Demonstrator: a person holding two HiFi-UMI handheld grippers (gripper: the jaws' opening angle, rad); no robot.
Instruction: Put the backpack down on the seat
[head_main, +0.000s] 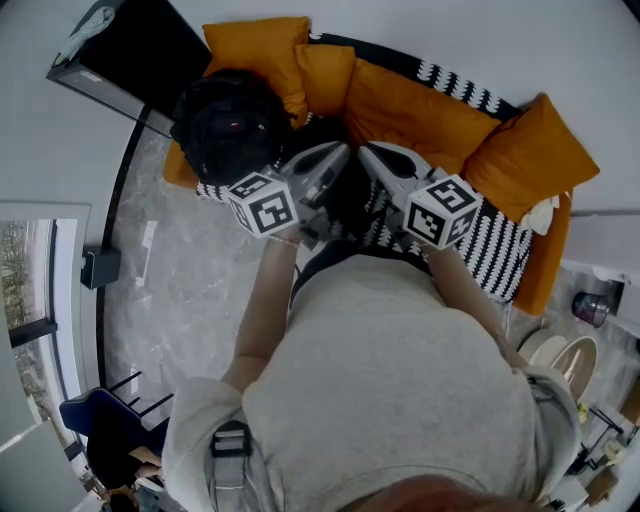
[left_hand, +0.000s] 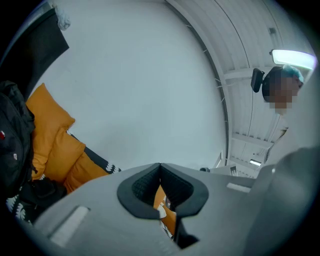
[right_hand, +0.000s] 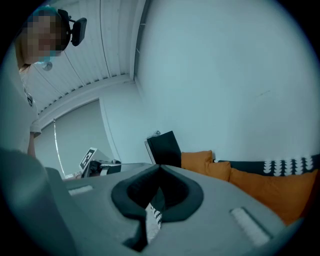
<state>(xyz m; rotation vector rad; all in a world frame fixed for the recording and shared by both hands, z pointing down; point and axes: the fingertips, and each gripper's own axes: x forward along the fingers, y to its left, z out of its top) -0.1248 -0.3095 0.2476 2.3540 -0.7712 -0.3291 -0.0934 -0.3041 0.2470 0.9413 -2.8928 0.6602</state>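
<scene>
Over on the sofa (head_main: 500, 255), at the end on the head view's left, my backpack (head_main: 230, 125) is a rounded black lump with a tiny red dot. It's right against the orange cushions (head_main: 400, 105), by the seat's end. The seat beside it is open. Can't tell its long axis. Left claw (head_main: 338, 152) and right claw (head_main: 368, 152) are both clenched, empty.

backpack (head_main: 230, 130): black cloth, matt
cushions (head_main: 400, 105): orange cloth, matt, faintly woven
seat cover (head_main: 495, 250): black-and-white patterned cloth, matt
floor (head_main: 190, 300): grey marbled stone look, smooth, faint sheen
left gripper (left_hand: 160, 167): grey plastic, matt, smooth
right gripper (right_hand: 160, 167): same grey matt plastic
fingers (left_hand: 145, 186): black ribbed pads, rubbery, matt
shirt (head_main: 400, 380): grey cloth, matt
</scene>
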